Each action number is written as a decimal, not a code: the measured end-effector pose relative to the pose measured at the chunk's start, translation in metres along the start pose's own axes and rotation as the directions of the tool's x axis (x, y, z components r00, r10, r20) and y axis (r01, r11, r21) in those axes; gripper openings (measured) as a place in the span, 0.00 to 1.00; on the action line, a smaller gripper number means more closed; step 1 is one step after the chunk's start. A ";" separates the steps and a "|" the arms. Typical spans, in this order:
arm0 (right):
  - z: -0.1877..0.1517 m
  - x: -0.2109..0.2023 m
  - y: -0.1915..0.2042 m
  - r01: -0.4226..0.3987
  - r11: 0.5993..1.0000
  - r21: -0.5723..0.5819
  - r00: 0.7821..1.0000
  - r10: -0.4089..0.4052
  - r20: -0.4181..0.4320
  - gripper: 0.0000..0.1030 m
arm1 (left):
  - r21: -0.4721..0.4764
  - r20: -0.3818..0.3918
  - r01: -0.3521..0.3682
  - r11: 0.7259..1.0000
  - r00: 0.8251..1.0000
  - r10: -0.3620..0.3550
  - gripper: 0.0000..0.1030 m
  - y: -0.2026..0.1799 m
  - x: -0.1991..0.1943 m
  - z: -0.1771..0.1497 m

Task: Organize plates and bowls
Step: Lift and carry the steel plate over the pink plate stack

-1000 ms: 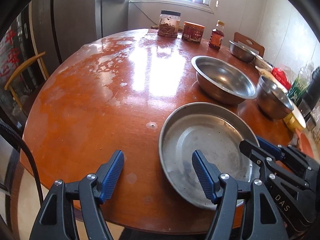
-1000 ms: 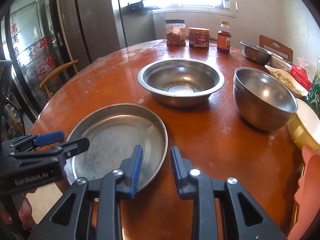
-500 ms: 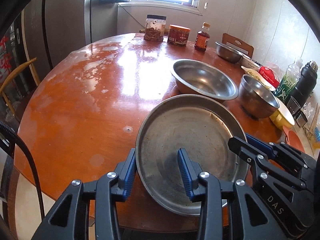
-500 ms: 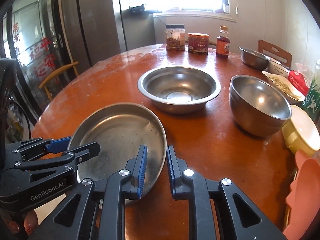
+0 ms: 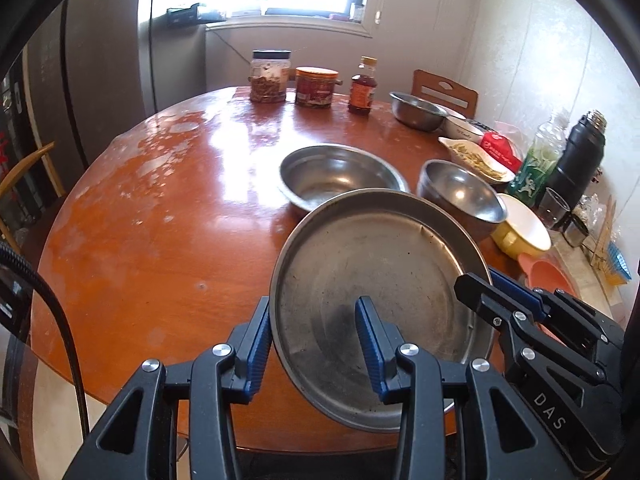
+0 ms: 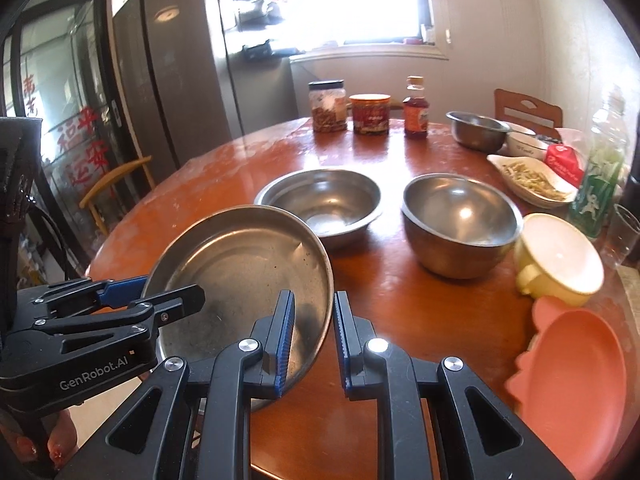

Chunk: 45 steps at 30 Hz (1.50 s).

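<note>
A wide, shallow steel plate (image 5: 372,280) (image 6: 240,276) hangs tilted above the near edge of the round wooden table (image 5: 160,208), its far rim raised. My left gripper (image 5: 312,332) is shut on the plate's left rim. My right gripper (image 6: 312,332) is shut on its right rim, and it shows as a black and blue clamp (image 5: 504,304) in the left wrist view. Behind the plate stand a wide steel bowl (image 5: 340,176) (image 6: 324,200) and a deeper steel bowl (image 5: 460,196) (image 6: 460,220). A small steel bowl (image 6: 476,130) sits at the back right.
Two jars (image 5: 270,76) and a sauce bottle (image 5: 362,86) line the table's far edge. On the right are a yellow cup (image 6: 560,260), a pink plate (image 6: 576,392), a dish of food (image 6: 532,180), a green bottle (image 6: 600,184) and a black flask (image 5: 576,156). A chair (image 6: 116,184) stands at the left.
Both grippers closed on the plate's opposite rims, the left from wide open. The plate then rose off the table and tilted, and both views drew back and up.
</note>
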State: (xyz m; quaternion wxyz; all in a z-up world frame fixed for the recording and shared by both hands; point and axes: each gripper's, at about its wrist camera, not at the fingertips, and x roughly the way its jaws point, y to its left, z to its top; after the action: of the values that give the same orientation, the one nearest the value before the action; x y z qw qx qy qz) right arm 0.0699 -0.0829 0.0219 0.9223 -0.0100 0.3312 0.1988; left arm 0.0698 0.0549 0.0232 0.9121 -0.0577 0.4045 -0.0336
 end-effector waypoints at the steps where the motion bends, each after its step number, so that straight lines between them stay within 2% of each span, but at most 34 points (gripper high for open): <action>1: 0.000 -0.005 -0.005 0.006 1.000 0.008 1.000 -0.006 0.007 0.19 | 0.008 0.001 0.012 1.000 1.000 -0.012 0.40 -0.006 -0.001 0.002; 14: -0.007 -0.063 -0.070 0.100 0.987 0.124 0.991 -0.110 0.077 0.20 | 0.128 -0.012 0.108 0.986 0.994 -0.107 0.40 -0.090 -0.006 0.013; 27: -0.024 -0.107 -0.119 0.169 0.965 0.199 0.974 -0.195 0.119 0.21 | 0.209 -0.023 0.148 0.967 0.989 -0.146 0.40 -0.160 -0.007 0.012; 37: -0.045 -0.117 -0.160 0.214 0.946 0.244 0.970 -0.236 0.065 0.22 | 0.276 -0.057 0.155 0.949 0.988 -0.145 0.40 -0.207 0.006 0.002; 45: -0.056 -0.105 -0.176 0.231 0.943 0.240 0.970 -0.241 0.015 0.22 | 0.282 -0.092 0.150 0.948 0.987 -0.129 0.40 -0.216 0.025 -0.003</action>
State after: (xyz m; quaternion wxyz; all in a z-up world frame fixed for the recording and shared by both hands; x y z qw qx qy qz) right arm 0.0281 -0.2914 0.0232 0.9412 0.0645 0.3285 0.0463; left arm 0.0807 -0.1619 0.0313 0.8909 0.0482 0.4227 -0.1588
